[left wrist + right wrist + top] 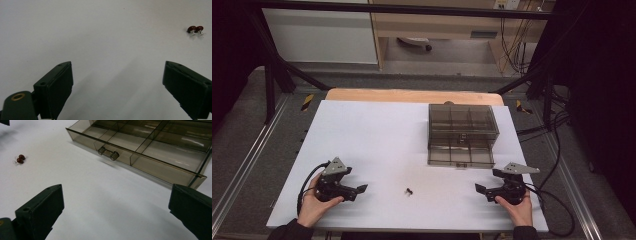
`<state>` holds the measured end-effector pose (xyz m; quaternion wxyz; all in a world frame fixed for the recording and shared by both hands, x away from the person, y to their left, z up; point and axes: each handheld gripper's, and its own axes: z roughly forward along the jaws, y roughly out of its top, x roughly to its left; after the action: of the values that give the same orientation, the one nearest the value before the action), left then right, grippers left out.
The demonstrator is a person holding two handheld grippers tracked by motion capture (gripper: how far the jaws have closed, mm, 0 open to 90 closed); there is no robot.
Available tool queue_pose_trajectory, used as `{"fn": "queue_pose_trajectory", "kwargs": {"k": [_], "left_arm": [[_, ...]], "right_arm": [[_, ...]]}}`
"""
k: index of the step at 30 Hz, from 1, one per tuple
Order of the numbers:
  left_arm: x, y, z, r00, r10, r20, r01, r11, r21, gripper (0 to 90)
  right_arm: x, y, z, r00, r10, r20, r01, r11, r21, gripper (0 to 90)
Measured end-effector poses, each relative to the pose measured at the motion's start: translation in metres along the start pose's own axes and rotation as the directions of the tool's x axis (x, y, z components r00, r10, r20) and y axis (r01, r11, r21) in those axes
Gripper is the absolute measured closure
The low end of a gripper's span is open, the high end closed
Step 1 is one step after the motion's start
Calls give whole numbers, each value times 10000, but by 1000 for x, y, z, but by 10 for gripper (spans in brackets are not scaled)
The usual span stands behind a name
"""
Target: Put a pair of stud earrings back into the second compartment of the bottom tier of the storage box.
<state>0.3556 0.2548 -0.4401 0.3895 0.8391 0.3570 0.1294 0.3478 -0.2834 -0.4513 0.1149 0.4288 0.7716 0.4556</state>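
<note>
Resting low in frame, left gripper (pixel 357 191) and right gripper (pixel 482 190) gape empty; red parts (pixel 410 191) untouched, drawer (pixel 460 152) open.

The table (pixel 377 135) is plain white, unpatterned, with a strip of light wood along its far edge. Both tongs, the left (pixel 357 190) and the right (pixel 480 190), are black, each topped by a grey plate. The drawer box (pixel 462 132) is smoky brown and see-through. The two small beads (pixel 195 29) are dark reddish brown (with pale wire legs)
</note>
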Motion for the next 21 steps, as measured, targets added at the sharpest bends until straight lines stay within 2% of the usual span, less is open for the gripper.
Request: {"fn": "queue_pose_trajectory", "kwargs": {"k": [10, 21], "left_arm": [[-16, 13, 11, 9994, 270, 203, -274, 9994, 230, 99], [-37, 41, 21, 9974, 575, 433, -584, 9981, 192, 106]], "right_arm": [[0, 0, 0, 10000, -44, 88, 43, 10000, 24, 8], [1, -1, 0, 9998, -82, 153, 81, 9999, 92, 8]]}}
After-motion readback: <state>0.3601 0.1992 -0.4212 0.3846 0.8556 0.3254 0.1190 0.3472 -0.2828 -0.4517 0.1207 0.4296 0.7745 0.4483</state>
